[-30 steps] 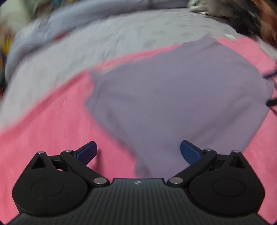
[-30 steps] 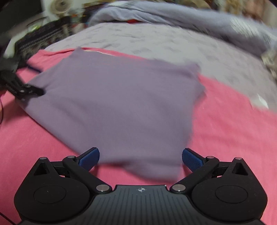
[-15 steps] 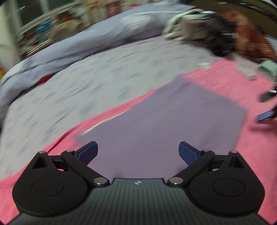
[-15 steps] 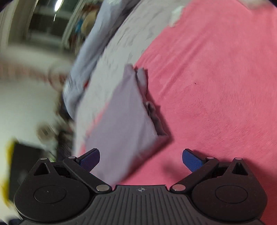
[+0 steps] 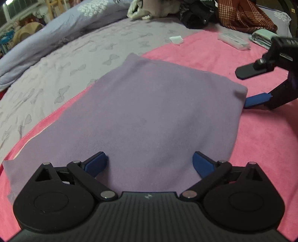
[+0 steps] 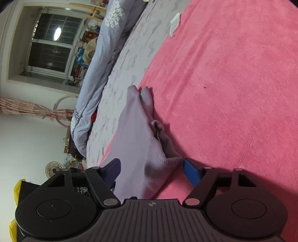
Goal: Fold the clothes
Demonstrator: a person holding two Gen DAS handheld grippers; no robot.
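Note:
A folded lilac garment (image 5: pixel 149 115) lies flat on a pink blanket (image 5: pixel 260 149). My left gripper (image 5: pixel 150 164) is open, low over the garment's near edge, with cloth between its blue pads. My right gripper (image 6: pixel 150 169) is open and turned on its side, its jaws straddling the garment's layered corner (image 6: pixel 149 149). In the left wrist view the right gripper (image 5: pixel 264 85) sits at the garment's far right corner, one blue pad against the blanket beside the cloth.
The pink blanket covers a bed with a grey butterfly-print sheet (image 5: pixel 55 61) and a rolled pale-blue duvet (image 5: pixel 65 26). A pile of clothes (image 5: pixel 214 13), a clear case (image 5: pixel 233 40) and a white tag (image 5: pixel 176 39) lie at the far side. A window (image 6: pixel 48 42) shows left.
Both grippers have come down to the garment. The left one moved in over its near edge; the right one rolled onto its side and closed in on the layered corner.

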